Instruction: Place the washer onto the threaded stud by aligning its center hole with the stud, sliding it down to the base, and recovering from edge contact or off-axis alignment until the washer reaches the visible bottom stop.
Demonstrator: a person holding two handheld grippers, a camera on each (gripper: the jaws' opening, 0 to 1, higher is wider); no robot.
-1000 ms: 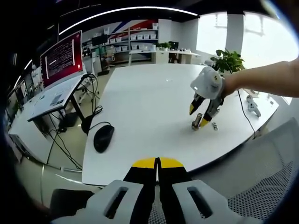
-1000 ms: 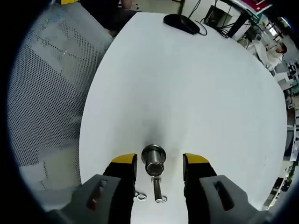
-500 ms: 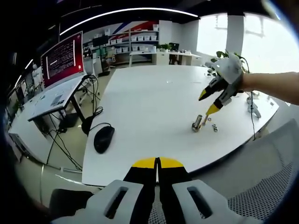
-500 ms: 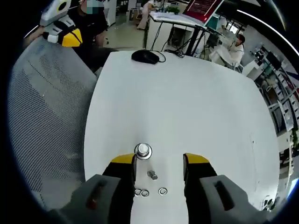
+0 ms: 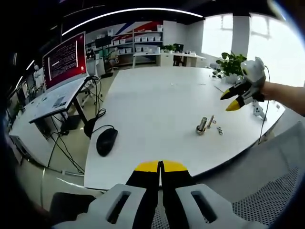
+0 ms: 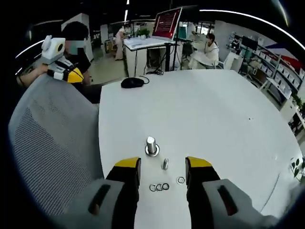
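A short steel threaded stud [image 6: 151,145] stands upright on the white table [image 6: 214,114]. Close by lie a small metal bolt [image 6: 165,164], a row of washers [image 6: 159,187] and a single washer [image 6: 180,180]. My right gripper [image 6: 162,164] hovers open above them with nothing between its fingers. In the left gripper view it hangs well above and to the right of the stud [image 5: 201,126], as the right gripper [image 5: 229,101] held by a person's hand. My left gripper [image 5: 160,166] is shut and empty, off the table's near edge.
A black mouse [image 5: 106,141] with its cable lies at the table's left side. A grey mesh chair back [image 6: 52,143] stands against the table edge. Desks with a red-lit monitor [image 5: 63,58], a potted plant [image 5: 232,63] and seated people lie beyond.
My right gripper has risen and drawn back from straddling the stud to high above the table, still open. The left gripper has stayed put and shut.
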